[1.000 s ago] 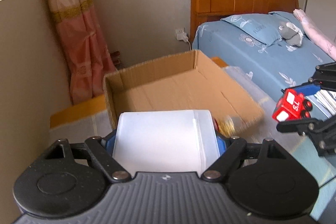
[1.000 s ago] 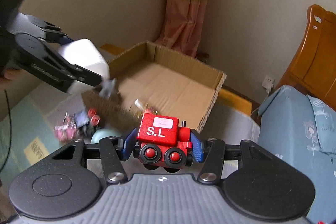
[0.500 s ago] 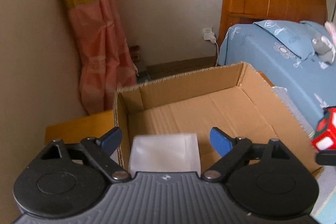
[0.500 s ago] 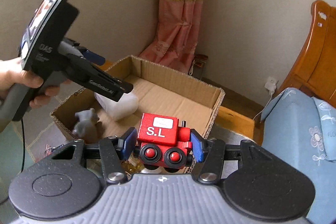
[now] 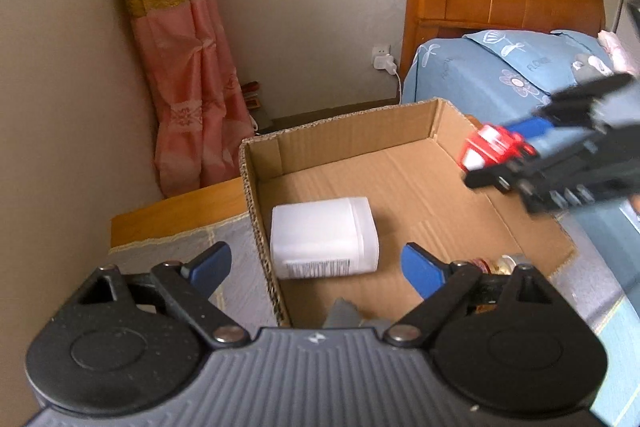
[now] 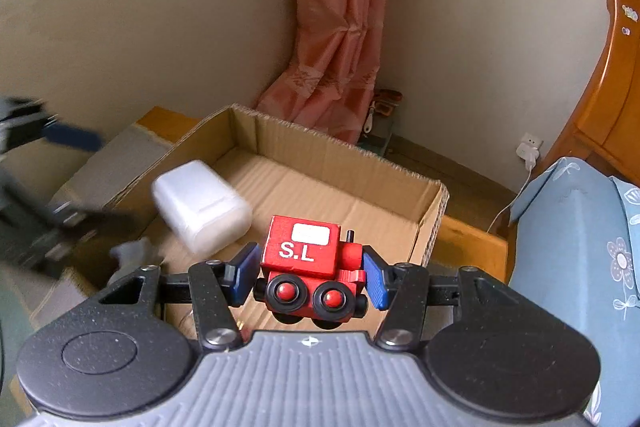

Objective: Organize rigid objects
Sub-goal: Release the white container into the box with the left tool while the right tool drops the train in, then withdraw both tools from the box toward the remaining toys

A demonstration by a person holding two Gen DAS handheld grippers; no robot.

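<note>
So the white plastic jar is out of the left gripper now. A second ago it was pinched between those blue pads, half a second ago the jaws were already spread with the jar dropping away, and now it's lying on its side on the floor of the cardboard box, tucked close to the near-left wall, label end facing the camera. Left gripper is wide and empty, hanging just above the box's near corner.

Right gripper has the red toy train clamped between its pads, "S.L" on the cab facing the camera, wheels pointing down. It's moved in too: it was off over by the bed a second ago, and in the left view it's now up over the right rim of the box.

There's also a small grey figurine near the front of the box, too blurry to say much about, and some small bits outside the near wall.

My read: one item stowed, the train goes in next. Plenty of bare cardboard in the middle, so I'd drop it there, clear of the jar.
</note>
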